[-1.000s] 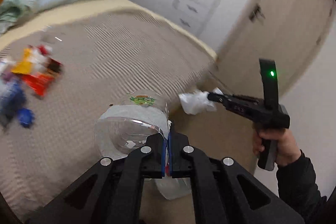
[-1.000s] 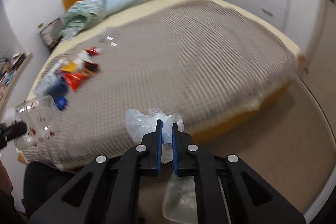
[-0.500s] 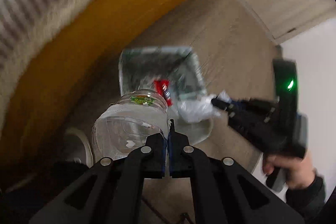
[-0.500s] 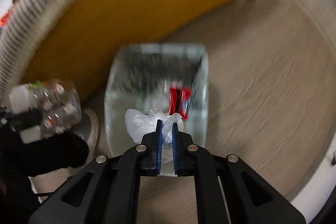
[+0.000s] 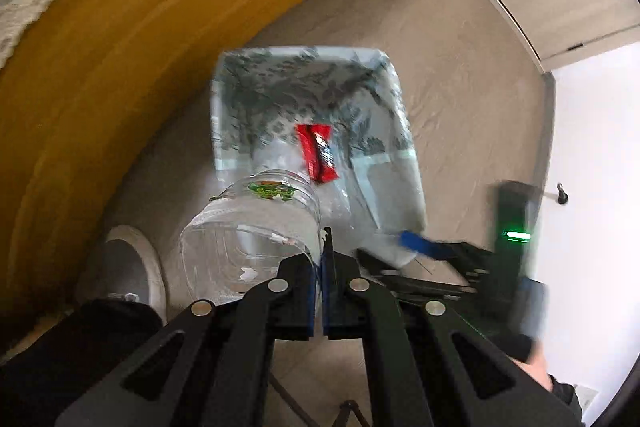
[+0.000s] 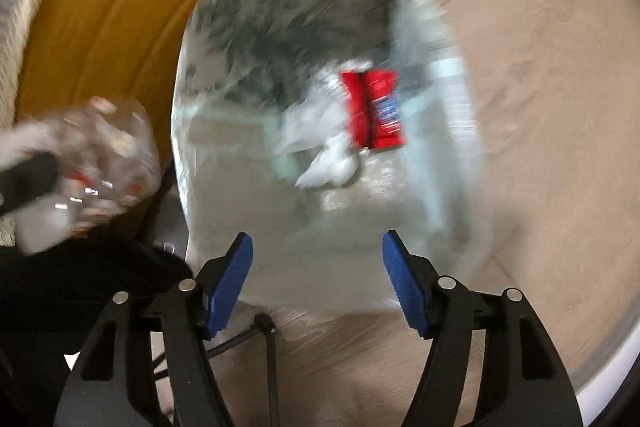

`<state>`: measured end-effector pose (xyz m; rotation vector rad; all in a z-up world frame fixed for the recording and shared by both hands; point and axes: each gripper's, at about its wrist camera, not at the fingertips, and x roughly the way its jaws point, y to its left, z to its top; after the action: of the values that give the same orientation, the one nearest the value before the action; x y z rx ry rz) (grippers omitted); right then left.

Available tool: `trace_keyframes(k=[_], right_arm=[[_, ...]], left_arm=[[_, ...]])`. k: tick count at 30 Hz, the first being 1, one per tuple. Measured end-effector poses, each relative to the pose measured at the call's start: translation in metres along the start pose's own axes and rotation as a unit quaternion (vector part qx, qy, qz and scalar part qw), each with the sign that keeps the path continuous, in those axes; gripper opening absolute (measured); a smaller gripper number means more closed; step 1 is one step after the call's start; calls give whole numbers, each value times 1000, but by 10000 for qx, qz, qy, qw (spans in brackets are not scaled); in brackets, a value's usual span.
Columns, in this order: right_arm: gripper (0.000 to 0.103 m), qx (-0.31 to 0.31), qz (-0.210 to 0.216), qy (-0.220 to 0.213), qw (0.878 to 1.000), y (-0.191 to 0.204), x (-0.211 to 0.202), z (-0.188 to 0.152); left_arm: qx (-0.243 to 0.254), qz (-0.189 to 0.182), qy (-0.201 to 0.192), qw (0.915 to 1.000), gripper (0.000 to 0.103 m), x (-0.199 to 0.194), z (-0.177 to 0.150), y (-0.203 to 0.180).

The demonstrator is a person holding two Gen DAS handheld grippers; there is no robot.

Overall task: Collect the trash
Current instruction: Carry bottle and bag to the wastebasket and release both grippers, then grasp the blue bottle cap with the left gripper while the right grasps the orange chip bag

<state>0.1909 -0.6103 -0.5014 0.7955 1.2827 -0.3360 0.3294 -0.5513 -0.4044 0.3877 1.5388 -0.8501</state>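
Two items, red wrapper (image 6: 374,109) and crumpled plastic (image 6: 326,163), lie in bin (image 6: 448,99).

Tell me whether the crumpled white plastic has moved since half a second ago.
Yes. The white plastic has left the right gripper, whose jaws are opening, empty, and lies in the bin beside the red wrapper.
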Motion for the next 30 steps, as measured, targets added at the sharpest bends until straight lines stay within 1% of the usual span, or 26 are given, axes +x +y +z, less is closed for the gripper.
trace_keyframes(k=[2,5,6,7,8,9,10,13,14,15,17,18,19,23,24,26,27,28,30], right_arm=[[65,339,-113,-298,9989,-25,-30,-6],[65,707,-135,-531,9960,-52,-55,-11],[65,786,-170,-587,9950,-60,-62,-14],[65,815,-220,-611,9946,-65,-66,-15],[65,821,-250,-604,9945,-66,-67,-16],[65,812,-297,-543,9948,-68,-65,-17],[65,788,-370,-462,9951,-69,-62,-18],[65,684,-400,-379,9961,-61,-57,-19],[65,652,-380,-354,9965,-57,-55,-18],[65,618,-365,-328,9969,-52,-51,-16],[65,558,-352,-273,9974,-43,-46,-13],[65,500,-355,-252,9978,-38,-44,-10],[65,430,-382,-230,9981,-33,-43,-8],[65,182,-536,-217,9982,-18,-46,-2],[65,76,-662,-276,9974,-13,-51,0],[65,-86,-875,-425,9952,-4,-60,2],[65,-127,-933,-436,9946,-1,-63,3],[65,-178,-1010,-453,9937,2,-67,5],[65,-231,-1188,-523,9913,9,-78,9]], left_arm=[[77,-99,108,9999,0,14,3,-7],[-82,-618,424,9972,0,37,7,-17],[-119,-666,481,9965,13,43,8,-19],[-202,-599,537,9966,30,52,11,-19],[-318,-476,557,9968,73,58,12,-17],[-518,-316,498,9969,85,60,12,-12],[-676,-311,418,9964,85,59,10,-6],[-833,-333,557,9944,85,56,8,4],[-874,-315,507,9944,85,52,8,7],[-918,-201,415,9947,85,45,7,9],[-852,-38,412,9955,85,38,4,10],[-743,83,409,9964,85,32,1,10],[-693,138,383,9968,85,28,-1,10],[-433,574,286,9970,85,8,-11,9],[-276,927,180,9951,85,0,-15,8],[-106,1224,-70,9924,85,-14,-21,9],[-24,1305,-227,9912,85,-24,-23,8],[5,1319,-364,9906,85,-35,-24,8],[-44,1294,-758,9887,85,-60,-26,9]])
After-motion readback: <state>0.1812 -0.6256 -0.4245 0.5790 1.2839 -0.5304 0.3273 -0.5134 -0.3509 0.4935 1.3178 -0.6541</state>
